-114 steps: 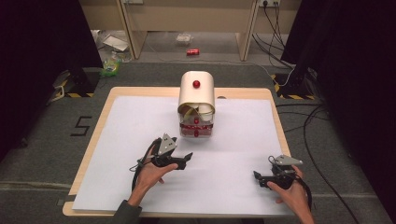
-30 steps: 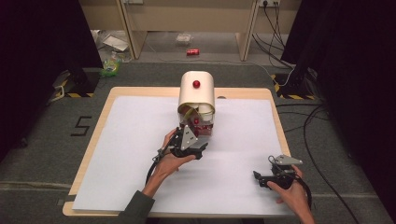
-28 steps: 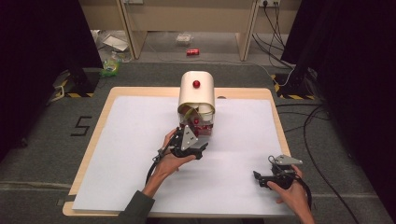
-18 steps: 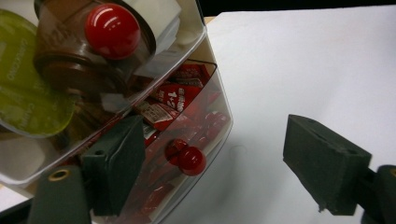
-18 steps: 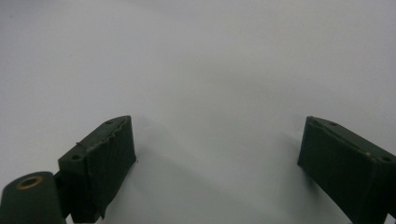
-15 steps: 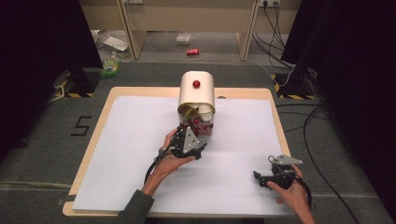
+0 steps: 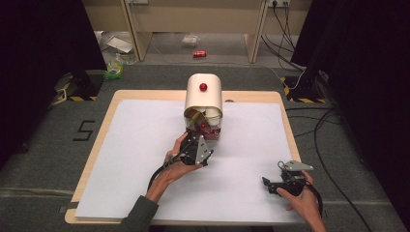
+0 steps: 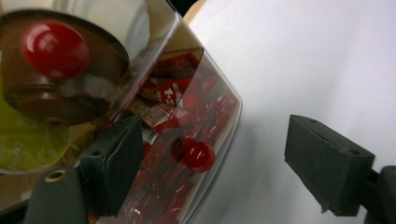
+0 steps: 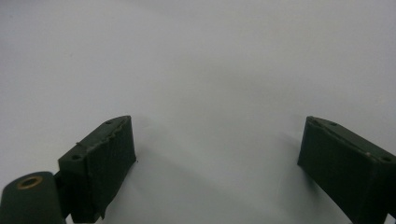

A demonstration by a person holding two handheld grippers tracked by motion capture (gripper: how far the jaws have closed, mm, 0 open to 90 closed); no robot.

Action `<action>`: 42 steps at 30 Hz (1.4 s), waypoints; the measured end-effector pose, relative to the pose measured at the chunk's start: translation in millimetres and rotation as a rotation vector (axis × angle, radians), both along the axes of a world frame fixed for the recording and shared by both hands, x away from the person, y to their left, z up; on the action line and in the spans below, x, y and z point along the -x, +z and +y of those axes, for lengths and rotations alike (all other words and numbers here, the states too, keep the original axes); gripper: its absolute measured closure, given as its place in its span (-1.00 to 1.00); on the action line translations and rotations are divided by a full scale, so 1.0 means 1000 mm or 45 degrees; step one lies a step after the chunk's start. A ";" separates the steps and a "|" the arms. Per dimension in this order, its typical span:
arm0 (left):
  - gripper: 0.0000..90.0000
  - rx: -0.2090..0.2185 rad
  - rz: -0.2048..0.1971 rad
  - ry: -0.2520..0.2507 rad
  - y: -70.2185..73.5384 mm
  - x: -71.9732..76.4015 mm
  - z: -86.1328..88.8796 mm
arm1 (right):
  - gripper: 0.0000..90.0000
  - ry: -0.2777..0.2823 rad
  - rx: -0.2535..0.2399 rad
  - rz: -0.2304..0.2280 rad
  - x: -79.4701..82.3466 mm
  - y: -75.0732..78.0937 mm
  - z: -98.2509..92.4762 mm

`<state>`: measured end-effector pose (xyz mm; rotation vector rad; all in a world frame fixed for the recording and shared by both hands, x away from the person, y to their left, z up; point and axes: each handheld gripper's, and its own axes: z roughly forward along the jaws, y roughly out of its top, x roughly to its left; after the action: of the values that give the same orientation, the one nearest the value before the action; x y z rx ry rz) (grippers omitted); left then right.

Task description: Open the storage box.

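Note:
A cream, round-topped container (image 7: 203, 98) with a red knob (image 7: 203, 87) on top stands at the far middle of the table. Its clear front (image 8: 205, 107) shows red sweet wrappers (image 8: 166, 91) and carries a small red knob (image 8: 198, 156). Above that sits a brown lid (image 8: 51, 93) with a bigger red knob (image 8: 56, 43). My left gripper (image 7: 201, 137) is right at the clear front. The small knob lies between its jaws (image 8: 217, 154), which have just been opening a little and do not touch it. My right gripper (image 7: 269, 185) rests open on the sheet at the near right, with nothing between its fingers (image 9: 217, 154).
A white sheet (image 7: 135, 145) covers the wooden table (image 7: 104, 125). Beyond the table are a grey floor, cabinet legs, a red can (image 7: 199, 53), scattered packets (image 7: 116, 67) and cables (image 7: 333, 121) at the right.
Since the oldest frame my left gripper has moved from the near-left sheet up to the container's clear front. Over the last second it barely shifted. The right gripper has stayed put.

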<state>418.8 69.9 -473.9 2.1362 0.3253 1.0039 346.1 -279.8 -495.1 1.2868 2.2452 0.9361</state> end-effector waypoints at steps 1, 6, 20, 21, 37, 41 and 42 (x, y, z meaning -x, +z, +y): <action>-0.60 -0.001 -0.001 0.004 -0.001 -0.001 0.001 | -0.76 0.000 0.000 0.000 0.000 0.000 0.000; -0.61 -0.004 0.000 0.003 -0.001 0.000 0.001 | -0.76 0.000 0.000 0.000 0.000 0.000 0.000; -0.60 0.067 0.077 0.004 0.005 0.003 0.004 | -0.76 0.000 0.000 0.000 0.000 0.000 0.000; -0.60 0.067 0.083 0.003 0.005 0.004 0.004 | -0.76 0.000 0.001 -0.001 0.000 0.000 0.000; -0.59 0.187 0.168 -0.038 0.009 0.020 0.011 | -0.76 0.000 0.000 -0.001 0.000 0.000 0.000; -0.59 0.195 0.162 -0.035 0.008 0.024 0.012 | -0.76 0.000 0.000 0.000 0.000 0.000 0.000; -0.59 0.201 0.158 -0.038 0.008 0.025 0.012 | -0.76 0.000 0.001 -0.001 0.000 0.000 0.000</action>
<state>394.1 82.1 -466.4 2.0576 0.4178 0.8033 346.1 -279.8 -495.2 1.2860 2.2451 0.9359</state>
